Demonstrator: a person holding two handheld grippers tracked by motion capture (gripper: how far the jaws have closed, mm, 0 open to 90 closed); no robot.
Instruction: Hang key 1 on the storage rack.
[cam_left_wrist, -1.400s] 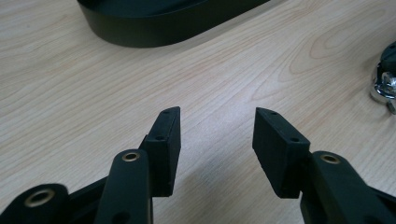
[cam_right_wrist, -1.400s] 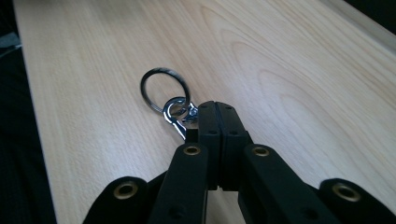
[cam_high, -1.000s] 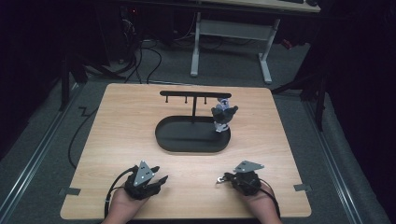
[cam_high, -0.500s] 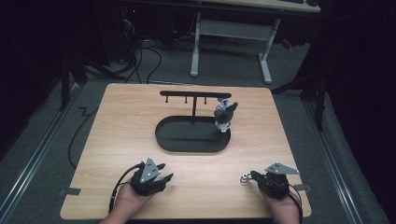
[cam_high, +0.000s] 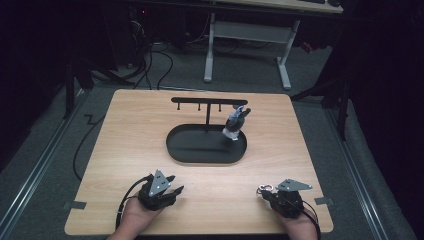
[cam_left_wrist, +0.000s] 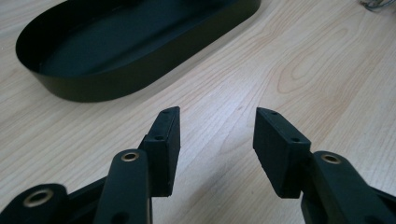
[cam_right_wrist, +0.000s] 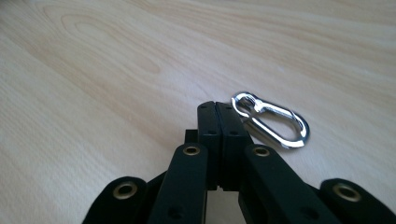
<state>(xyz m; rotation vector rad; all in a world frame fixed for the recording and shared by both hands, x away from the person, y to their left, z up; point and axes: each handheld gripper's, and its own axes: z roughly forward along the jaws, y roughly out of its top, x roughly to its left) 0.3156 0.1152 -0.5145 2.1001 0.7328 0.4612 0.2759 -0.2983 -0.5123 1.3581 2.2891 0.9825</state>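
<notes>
Two grippers rest low at the near tabletop (cam_high: 125, 130) edge. The right gripper (cam_right_wrist: 217, 108) is closed with nothing between its jaws — the silver clip (cam_right_wrist: 273, 125) lies flat just beside its tip, long axis slanting away rightward. The left gripper (cam_left_wrist: 215, 135) stands open and empty, aimed toward the black tray (cam_left_wrist: 140, 74).

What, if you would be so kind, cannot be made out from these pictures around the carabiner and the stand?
- Whether the right gripper pinches the carabiner or merely lies beside it: in the right gripper view, the shut jaws hide the clip's near end.
- What the small grey-white thing hanging on the stand is: too small in the high view.
- The far end of the black tray: cut off by the left gripper view's top edge.
</notes>
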